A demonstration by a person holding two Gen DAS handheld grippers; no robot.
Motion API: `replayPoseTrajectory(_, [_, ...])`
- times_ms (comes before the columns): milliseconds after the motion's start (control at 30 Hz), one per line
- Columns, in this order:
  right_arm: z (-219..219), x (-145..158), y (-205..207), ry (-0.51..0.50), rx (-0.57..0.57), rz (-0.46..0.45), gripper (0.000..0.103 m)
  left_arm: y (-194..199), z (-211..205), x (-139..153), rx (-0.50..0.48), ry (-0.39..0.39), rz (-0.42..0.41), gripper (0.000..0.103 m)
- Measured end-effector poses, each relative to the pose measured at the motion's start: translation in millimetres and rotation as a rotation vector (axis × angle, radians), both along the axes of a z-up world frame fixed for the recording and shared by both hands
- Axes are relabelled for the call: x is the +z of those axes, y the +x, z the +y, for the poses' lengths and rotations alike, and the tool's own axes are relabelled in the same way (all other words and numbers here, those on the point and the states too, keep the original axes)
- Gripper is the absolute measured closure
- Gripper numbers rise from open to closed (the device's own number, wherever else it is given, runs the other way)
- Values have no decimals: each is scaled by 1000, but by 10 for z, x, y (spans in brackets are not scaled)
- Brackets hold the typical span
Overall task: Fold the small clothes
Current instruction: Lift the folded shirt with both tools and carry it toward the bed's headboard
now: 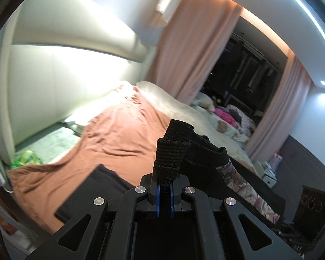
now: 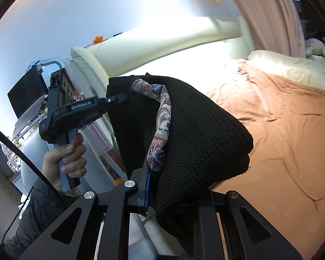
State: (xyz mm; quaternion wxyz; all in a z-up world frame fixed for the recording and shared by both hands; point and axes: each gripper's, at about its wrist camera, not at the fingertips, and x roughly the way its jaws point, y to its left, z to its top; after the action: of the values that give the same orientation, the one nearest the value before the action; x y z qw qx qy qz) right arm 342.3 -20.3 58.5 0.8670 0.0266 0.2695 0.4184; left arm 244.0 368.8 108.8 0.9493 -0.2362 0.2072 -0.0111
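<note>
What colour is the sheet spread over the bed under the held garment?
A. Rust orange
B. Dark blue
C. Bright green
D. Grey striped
A: the bed sheet spread below the black knit garment, which both grippers hold up, is a rust orange, and it shows the same in the left wrist view.

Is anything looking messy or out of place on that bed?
Mostly the orange-brown sheet, which lies rumpled, with creases all across it. By the window, soft toys and pink things sit in a loose heap. The black knit garment is bunched up between the two grippers, off the bed, not yet folded.
</note>
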Motion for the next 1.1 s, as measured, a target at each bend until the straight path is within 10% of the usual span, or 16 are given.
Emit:
replayPoseTrajectory(400, [353, -328, 499, -4, 86, 63, 91, -59, 795, -146, 155, 36, 46, 97])
replayPoseTrajectory(1100, [-621, -1225, 2443, -17, 37, 224, 91, 1499, 1161, -1177, 155, 66, 236, 97])
